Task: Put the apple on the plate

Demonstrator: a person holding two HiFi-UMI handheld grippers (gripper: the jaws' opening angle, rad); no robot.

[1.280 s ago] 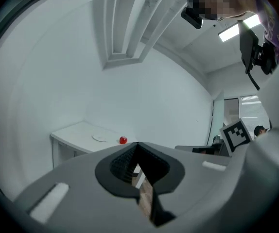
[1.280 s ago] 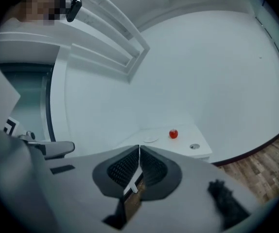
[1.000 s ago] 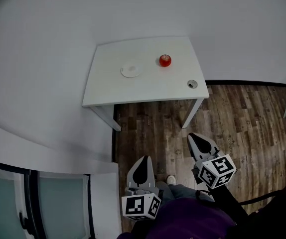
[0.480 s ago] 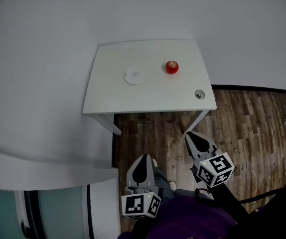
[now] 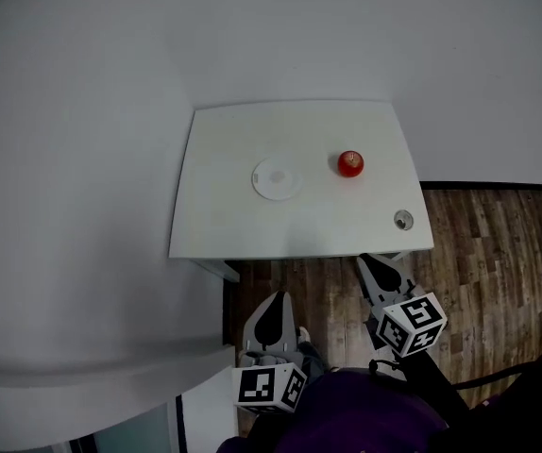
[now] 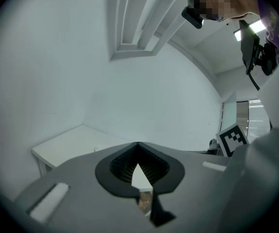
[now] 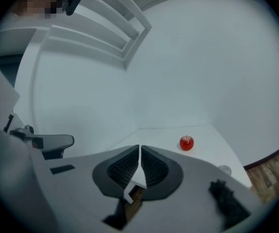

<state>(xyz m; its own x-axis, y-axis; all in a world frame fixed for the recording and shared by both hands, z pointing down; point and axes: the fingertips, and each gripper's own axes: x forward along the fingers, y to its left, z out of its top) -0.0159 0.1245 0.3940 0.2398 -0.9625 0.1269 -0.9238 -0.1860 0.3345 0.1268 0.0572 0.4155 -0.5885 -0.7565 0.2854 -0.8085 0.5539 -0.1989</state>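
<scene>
Red glossy apple (image 5: 350,163), round, stemmed, upright on white table (image 5: 224,225)

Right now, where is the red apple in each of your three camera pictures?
Head view: apple right of the plate, on the white table.
Left gripper view: not in it.
Right gripper view: apple just right of centre.
Shared landmark: the white table shows in all three.
</scene>
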